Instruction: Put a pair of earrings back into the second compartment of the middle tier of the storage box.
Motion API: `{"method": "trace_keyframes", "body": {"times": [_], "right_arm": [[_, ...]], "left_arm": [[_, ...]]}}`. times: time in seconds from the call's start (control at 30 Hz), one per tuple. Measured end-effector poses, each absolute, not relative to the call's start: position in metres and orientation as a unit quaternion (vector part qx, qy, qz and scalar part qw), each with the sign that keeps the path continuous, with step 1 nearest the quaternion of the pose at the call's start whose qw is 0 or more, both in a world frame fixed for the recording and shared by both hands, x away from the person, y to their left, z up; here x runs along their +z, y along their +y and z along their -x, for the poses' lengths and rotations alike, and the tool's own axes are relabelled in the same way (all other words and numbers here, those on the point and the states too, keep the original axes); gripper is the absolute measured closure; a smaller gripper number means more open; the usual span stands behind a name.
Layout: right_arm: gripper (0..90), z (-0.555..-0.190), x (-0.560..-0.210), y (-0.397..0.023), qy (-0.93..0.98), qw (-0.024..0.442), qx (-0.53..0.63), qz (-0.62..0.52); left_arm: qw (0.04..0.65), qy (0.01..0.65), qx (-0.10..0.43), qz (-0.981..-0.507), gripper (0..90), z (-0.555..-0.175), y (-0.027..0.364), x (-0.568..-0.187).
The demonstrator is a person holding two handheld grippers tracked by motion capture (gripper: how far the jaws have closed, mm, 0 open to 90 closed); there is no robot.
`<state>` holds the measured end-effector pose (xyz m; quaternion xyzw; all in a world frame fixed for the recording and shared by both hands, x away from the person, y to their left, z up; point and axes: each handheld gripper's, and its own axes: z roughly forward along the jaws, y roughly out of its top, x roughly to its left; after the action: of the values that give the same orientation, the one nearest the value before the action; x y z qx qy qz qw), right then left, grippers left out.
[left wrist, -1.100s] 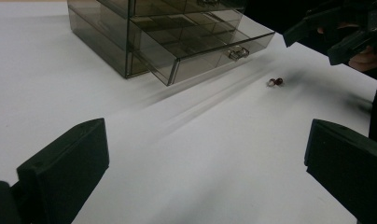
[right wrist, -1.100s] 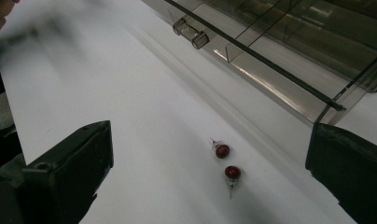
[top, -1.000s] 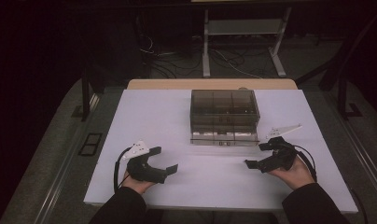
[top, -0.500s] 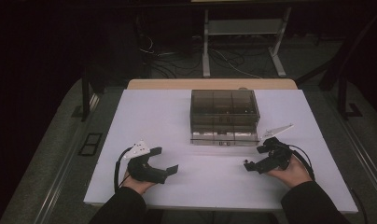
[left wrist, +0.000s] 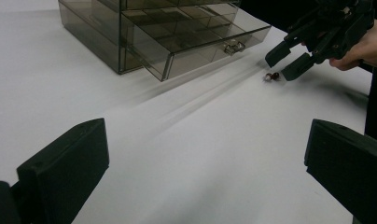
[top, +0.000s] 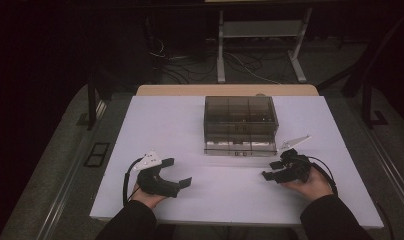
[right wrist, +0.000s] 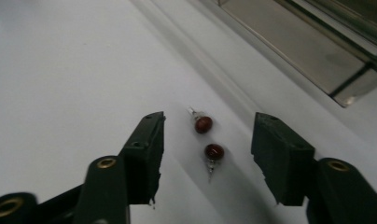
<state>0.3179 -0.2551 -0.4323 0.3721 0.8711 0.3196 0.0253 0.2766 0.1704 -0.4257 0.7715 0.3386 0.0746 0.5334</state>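
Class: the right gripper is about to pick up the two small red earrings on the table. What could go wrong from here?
1. The right gripper has just been closing around two separate red earrings; it might catch one only.
2. They are tiny and round, so a pad could flick one away.
3. The open drawer is close; a swing might knock it.

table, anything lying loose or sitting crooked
Two small dark red earrings lie loose on the white table, between the right gripper's jaws, which have just been closing without touching them. The smoky drawer box's bottom drawer is pulled partly out.
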Motion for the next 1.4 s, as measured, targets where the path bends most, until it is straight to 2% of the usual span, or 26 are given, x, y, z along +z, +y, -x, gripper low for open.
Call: {"method": "trace_keyframes", "body": {"times": [0.03, 0.07, 0.13, 0.17, 0.23, 0.27, 0.3, 0.47, 0.87, 1.4], "right_arm": [[46.6, -0.318, -0.432, -0.255, 0.871, 0.025, 0.320, -0.372], [52.1, -0.318, -0.433, -0.256, 0.869, 0.025, 0.322, -0.374], [53.4, -0.318, -0.434, -0.257, 0.870, 0.026, 0.321, -0.374], [58.4, -0.318, -0.435, -0.258, 0.870, 0.025, 0.320, -0.375], [60.0, -0.318, -0.436, -0.258, 0.870, 0.026, 0.319, -0.375], [65.0, -0.318, -0.436, -0.257, 0.871, 0.029, 0.317, -0.375], [65.0, -0.318, -0.436, -0.257, 0.871, 0.029, 0.317, -0.375], [77.7, -0.316, -0.438, -0.253, 0.880, 0.039, 0.300, -0.366], [78.6, -0.317, -0.435, -0.256, 0.876, 0.032, 0.310, -0.368], [78.6, -0.318, -0.407, -0.257, 0.872, 0.017, 0.338, -0.353]], "left_arm": [[0.533, 0.339, 0.075, -0.772, 0.0, -0.277, 0.170, -0.426], [0.533, 0.339, 0.075, -0.771, 0.0, -0.277, 0.170, -0.426], [0.533, 0.339, 0.075, -0.771, 0.0, -0.277, 0.170, -0.426], [0.533, 0.339, 0.074, -0.772, 0.0, -0.277, 0.170, -0.426], [0.533, 0.339, 0.074, -0.772, 0.0, -0.277, 0.170, -0.426], [0.533, 0.339, 0.074, -0.772, 0.0, -0.277, 0.170, -0.426], [0.533, 0.339, 0.074, -0.772, 0.0, -0.277, 0.170, -0.426], [0.532, 0.338, 0.075, -0.773, 0.0, -0.277, 0.170, -0.426], [0.531, 0.338, 0.075, -0.774, 0.0, -0.277, 0.170, -0.426], [0.530, 0.336, 0.074, -0.775, 0.0, -0.277, 0.170, -0.426]]}}
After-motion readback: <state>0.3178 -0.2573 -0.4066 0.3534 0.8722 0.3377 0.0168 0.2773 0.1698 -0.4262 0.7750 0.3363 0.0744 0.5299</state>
